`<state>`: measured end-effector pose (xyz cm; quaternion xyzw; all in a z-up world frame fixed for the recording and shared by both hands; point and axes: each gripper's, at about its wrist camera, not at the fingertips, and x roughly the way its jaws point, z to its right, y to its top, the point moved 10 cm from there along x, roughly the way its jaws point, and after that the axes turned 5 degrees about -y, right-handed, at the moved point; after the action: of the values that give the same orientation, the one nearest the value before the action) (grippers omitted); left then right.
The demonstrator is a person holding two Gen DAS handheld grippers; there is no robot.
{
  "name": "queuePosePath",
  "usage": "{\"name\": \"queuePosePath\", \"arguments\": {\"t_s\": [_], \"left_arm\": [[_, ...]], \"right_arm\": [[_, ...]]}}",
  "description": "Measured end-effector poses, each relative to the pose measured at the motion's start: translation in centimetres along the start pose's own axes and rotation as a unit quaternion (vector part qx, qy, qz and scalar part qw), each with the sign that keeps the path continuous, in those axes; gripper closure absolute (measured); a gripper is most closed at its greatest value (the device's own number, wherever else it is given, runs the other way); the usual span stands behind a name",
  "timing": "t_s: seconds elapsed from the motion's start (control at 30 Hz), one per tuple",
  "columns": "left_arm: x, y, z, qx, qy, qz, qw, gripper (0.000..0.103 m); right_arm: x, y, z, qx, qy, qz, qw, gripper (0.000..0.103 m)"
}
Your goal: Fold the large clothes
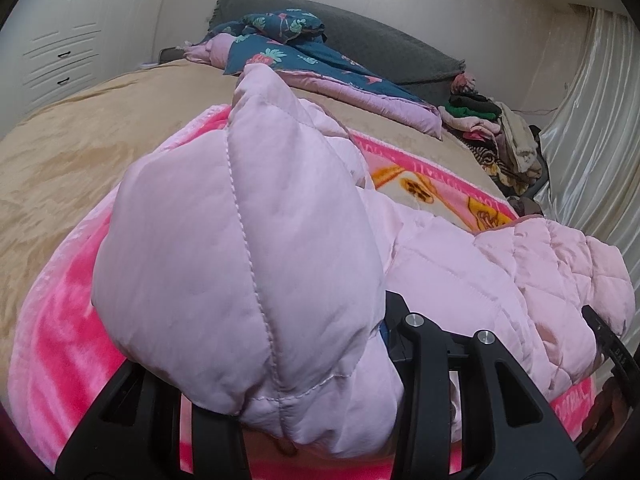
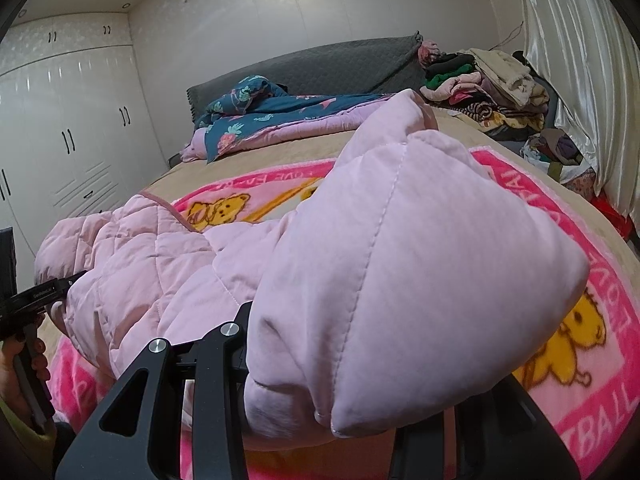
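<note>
jacket: pink quilted jacket (image 1: pixel 248 216) long axis runs between grippers | left gripper (image 1: pixel 320 360): clamps one end | right gripper (image 2: pixel 320 364): clamps other end | under: pink bear blanket (image 2: pixel 560 344)

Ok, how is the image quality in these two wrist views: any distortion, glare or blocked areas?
Left wrist view: strong fisheye bending, dark vignette corners; the pink jacket fills the centre and hides the left tongs tips. Right wrist view: same bending; glare streaks on the glossy wardrobe and the curtain; the jacket bulge covers the right tongs. Both evenly lit, no obvious motion blur.
</note>
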<state>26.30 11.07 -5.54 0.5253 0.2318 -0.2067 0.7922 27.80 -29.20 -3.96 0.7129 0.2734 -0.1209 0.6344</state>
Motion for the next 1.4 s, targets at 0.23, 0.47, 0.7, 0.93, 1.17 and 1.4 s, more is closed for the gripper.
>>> {"name": "queuePosePath", "arguments": {"t_s": [0.23,0.47,0.7,0.93,1.17,1.4], "left_arm": [[-0.1,-1.4,-0.7,0.014,0.014,-0.013,0.9997,0.07],[0.1,-3.5,-1.8,0.022,0.025,-0.025,0.9991,0.067],[0.3,-5.0,-2.6,0.019,0.034,-0.03,0.9988,0.061],[0.5,-5.5,-3.0,0.01,0.042,-0.04,0.9983,0.053],[-0.2,-5.7,-3.3,-0.007,0.035,-0.053,0.9979,0.042],[-2.0,-6.1,-3.2,-0.007,0.037,-0.064,0.9972,0.02]], "right_arm": [[0.1,-0.8,1.1,0.009,0.0,-0.013,1.0,0.067],[1.3,-2.2,2.4,0.013,0.003,-0.05,0.999,0.064],[3.2,-4.0,4.1,0.053,0.004,-0.078,0.996,0.056],[4.4,-5.6,5.5,0.096,0.011,-0.1,0.99,0.042],[2.7,-6.8,5.9,0.115,0.015,-0.118,0.986,0.019],[-0.6,-7.7,5.4,0.091,-0.004,-0.118,0.989,0.008]]}}
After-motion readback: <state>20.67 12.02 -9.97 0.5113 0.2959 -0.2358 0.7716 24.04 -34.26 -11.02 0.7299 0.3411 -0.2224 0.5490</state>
